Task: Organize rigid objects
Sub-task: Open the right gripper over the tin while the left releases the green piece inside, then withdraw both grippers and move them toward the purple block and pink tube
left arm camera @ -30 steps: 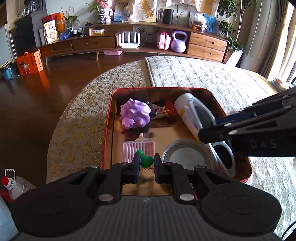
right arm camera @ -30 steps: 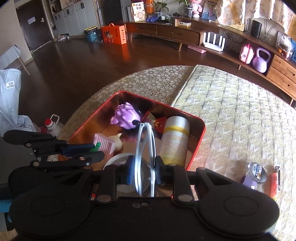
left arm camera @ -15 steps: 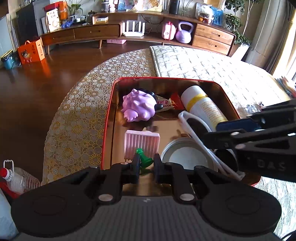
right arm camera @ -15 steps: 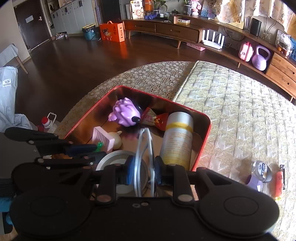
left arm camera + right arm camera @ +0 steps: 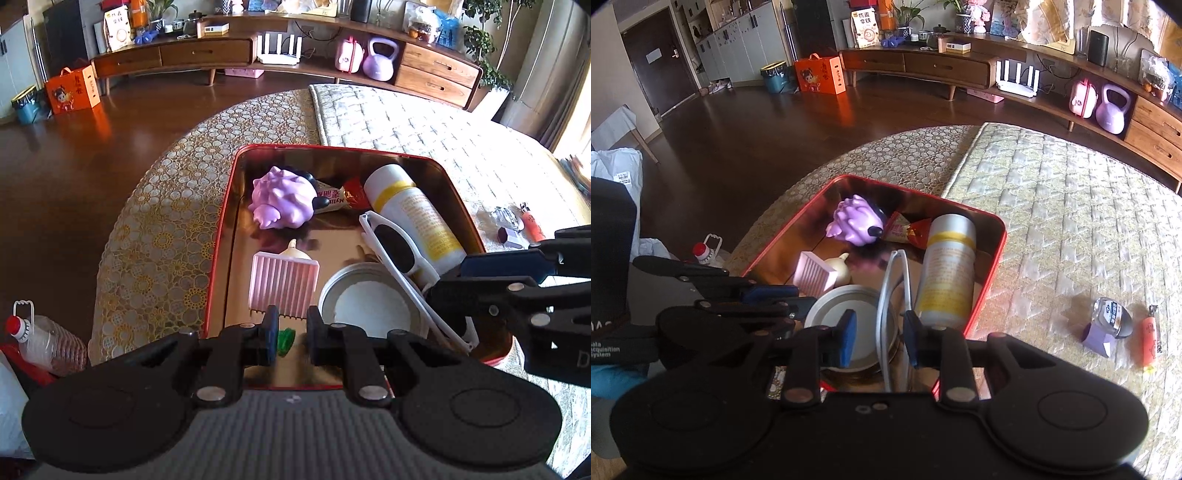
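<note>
A red metal tin (image 5: 221, 258) sits on the patterned tablecloth. In it lie a purple spiky toy (image 5: 284, 201), a snack packet (image 5: 340, 195), a white bottle with a yellow band (image 5: 410, 210), a pink ribbed piece (image 5: 282, 284) and a round lid (image 5: 369, 306). White sunglasses (image 5: 886, 295) rest across the lid and against the bottle. My right gripper (image 5: 880, 338) straddles their arms; its jaws are opening and the pads stand clear of the frame. Over the tin's near edge, my left gripper (image 5: 290, 332) is shut on a small green piece (image 5: 286, 341).
On the quilted cloth right of the tin lie a small glass bottle (image 5: 1113, 319), a purple box (image 5: 1099, 338) and an orange clipper (image 5: 1148, 339). A plastic jug (image 5: 44, 343) stands on the floor to the left. A long wooden sideboard (image 5: 207, 51) lines the far wall.
The right jaws have spread apart and no longer pinch the sunglasses, which now lie in the tin. The left gripper still holds the green piece, and its view has tipped slightly.
</note>
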The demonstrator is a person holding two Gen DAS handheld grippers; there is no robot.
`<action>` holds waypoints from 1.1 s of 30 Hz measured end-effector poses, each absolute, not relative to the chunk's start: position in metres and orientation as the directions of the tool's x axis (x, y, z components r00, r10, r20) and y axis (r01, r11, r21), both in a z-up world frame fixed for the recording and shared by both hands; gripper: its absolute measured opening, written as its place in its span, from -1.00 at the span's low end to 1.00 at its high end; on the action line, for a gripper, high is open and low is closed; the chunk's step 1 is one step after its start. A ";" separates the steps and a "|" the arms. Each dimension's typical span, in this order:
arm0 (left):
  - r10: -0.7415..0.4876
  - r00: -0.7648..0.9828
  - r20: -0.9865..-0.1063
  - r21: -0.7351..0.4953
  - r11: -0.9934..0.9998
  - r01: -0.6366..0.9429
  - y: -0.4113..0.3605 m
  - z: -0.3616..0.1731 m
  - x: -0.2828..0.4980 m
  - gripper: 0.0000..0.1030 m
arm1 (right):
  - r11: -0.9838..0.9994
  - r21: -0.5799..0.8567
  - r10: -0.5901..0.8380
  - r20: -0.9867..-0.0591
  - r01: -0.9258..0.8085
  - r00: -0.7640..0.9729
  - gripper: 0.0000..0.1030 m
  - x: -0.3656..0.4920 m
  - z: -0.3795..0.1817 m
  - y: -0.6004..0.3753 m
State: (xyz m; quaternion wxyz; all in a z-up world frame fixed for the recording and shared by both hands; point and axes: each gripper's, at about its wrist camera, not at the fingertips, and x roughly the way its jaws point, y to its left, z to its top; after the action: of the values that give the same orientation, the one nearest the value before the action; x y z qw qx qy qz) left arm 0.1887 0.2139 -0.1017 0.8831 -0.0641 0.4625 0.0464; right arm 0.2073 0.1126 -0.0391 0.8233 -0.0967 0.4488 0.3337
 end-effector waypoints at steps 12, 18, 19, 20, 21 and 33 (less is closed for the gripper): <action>0.028 0.617 -0.786 -0.068 0.989 -0.131 0.197 -0.075 0.167 -0.68 | 0.733 0.179 0.516 -0.775 -0.656 0.365 -0.09 0.182 -0.020 0.091; 0.028 0.643 -0.765 -0.068 0.990 -0.123 0.185 -0.061 0.155 -0.67 | 0.733 0.189 0.538 -0.748 -0.654 0.387 0.18 0.168 -0.008 0.068; 0.025 0.646 -0.763 -0.070 0.990 -0.121 0.182 -0.059 0.154 -0.67 | 0.734 0.187 0.541 -0.743 -0.653 0.395 0.24 0.165 -0.006 0.062; 0.023 0.647 -0.762 -0.072 0.990 -0.119 0.180 -0.057 0.153 -0.67 | 0.737 0.186 0.541 -0.738 -0.650 0.402 0.27 0.163 -0.004 0.057; 0.017 0.647 -0.762 -0.076 0.990 -0.116 0.177 -0.056 0.152 -0.67 | 0.740 0.187 0.542 -0.735 -0.646 0.408 0.28 0.161 -0.003 0.051; -0.042 0.667 -0.744 -0.115 0.991 -0.066 0.130 -0.048 0.147 0.00 | 0.777 0.198 0.540 -0.697 -0.598 0.472 0.61 0.147 0.004 -0.018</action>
State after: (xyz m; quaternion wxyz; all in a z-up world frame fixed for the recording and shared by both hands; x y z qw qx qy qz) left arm 0.1473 0.1302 -0.0479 0.9106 -0.0659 0.4080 0.0066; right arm 0.1468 -0.0184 0.0044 0.8572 -0.0366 0.3922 0.3318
